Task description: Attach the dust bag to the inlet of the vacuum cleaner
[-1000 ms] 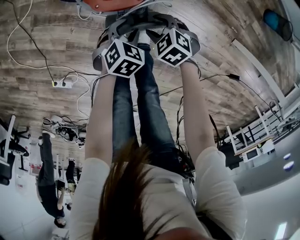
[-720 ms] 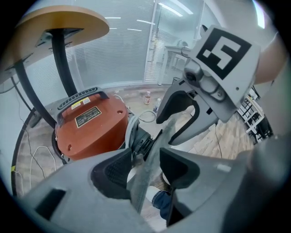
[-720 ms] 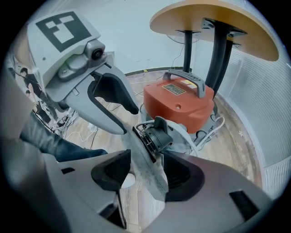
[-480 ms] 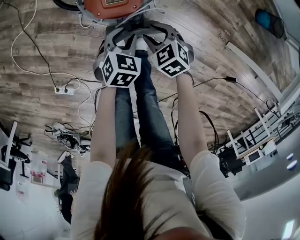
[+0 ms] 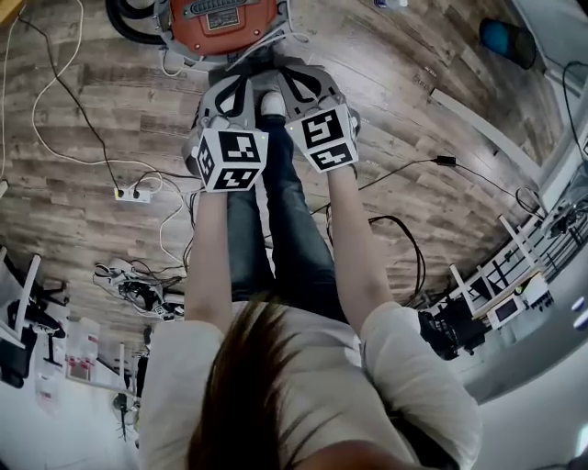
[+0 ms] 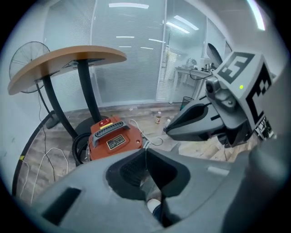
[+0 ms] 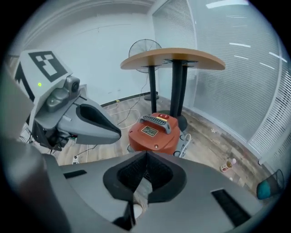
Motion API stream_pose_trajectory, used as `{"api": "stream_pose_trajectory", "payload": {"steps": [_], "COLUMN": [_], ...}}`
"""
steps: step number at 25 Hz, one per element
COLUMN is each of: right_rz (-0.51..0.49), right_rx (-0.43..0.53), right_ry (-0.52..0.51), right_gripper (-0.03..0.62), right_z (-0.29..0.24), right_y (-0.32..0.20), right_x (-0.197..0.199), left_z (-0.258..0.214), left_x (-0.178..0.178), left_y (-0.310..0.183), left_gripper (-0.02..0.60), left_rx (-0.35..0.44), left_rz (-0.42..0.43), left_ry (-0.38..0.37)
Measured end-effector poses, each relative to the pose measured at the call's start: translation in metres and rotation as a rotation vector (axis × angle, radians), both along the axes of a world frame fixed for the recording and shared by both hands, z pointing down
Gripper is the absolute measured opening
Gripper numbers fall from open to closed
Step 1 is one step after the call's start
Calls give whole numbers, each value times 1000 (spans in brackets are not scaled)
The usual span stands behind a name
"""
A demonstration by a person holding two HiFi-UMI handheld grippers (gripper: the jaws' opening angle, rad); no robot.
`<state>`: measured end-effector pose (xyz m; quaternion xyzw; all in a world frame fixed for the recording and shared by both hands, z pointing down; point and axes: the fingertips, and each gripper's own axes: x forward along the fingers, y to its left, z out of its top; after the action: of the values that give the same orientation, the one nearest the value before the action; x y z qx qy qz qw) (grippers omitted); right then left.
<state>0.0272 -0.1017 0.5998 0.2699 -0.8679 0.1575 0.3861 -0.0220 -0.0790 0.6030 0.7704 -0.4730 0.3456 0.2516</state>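
Observation:
The orange vacuum cleaner [image 5: 220, 23] stands on the wooden floor in front of the person's feet, its black handle and red switch on top [image 6: 113, 139] [image 7: 154, 132]. No dust bag shows in any view. My left gripper [image 5: 230, 90] [image 6: 145, 152] and my right gripper [image 5: 303, 81] [image 7: 146, 157] hang side by side above and short of the vacuum, pointing down at it. Both have just closed their jaws. The pads meet with nothing between them. Each gripper shows in the other's view, the right gripper [image 6: 200, 123] and the left gripper [image 7: 91, 123].
A round wooden table [image 6: 68, 61] on a black pedestal stands right behind the vacuum, with a floor fan [image 7: 144, 48] beyond. A black hose [image 6: 79, 148] coils beside the vacuum. A power strip [image 5: 133, 194] and loose cables lie on the floor at the left. A small bottle [image 6: 158, 118] stands near the glass wall.
Both grippers have risen away from the vacuum and drawn back toward the person. More of the vacuum's orange top now shows ahead of them.

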Motion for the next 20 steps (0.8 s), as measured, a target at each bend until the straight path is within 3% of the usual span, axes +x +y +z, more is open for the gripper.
{"api": "stream_pose_trajectory", "payload": {"steps": [5, 13, 20], "right_rz": [97, 312, 336], "right_rx": [23, 56, 116], "right_ry": [-49, -228, -306], "right_gripper": [3, 3, 3], "right_z": [-33, -108, -182], "right_y": [1, -8, -10], "right_x": [2, 12, -4], "left_z": [-30, -108, -192], "left_x": [-5, -11, -16], "left_y": [2, -7, -30], "left_gripper": [18, 17, 17], "left_rx": [71, 189, 317], "left_rz": [-1, -123, -172], "left_ry": [-24, 94, 121]}}
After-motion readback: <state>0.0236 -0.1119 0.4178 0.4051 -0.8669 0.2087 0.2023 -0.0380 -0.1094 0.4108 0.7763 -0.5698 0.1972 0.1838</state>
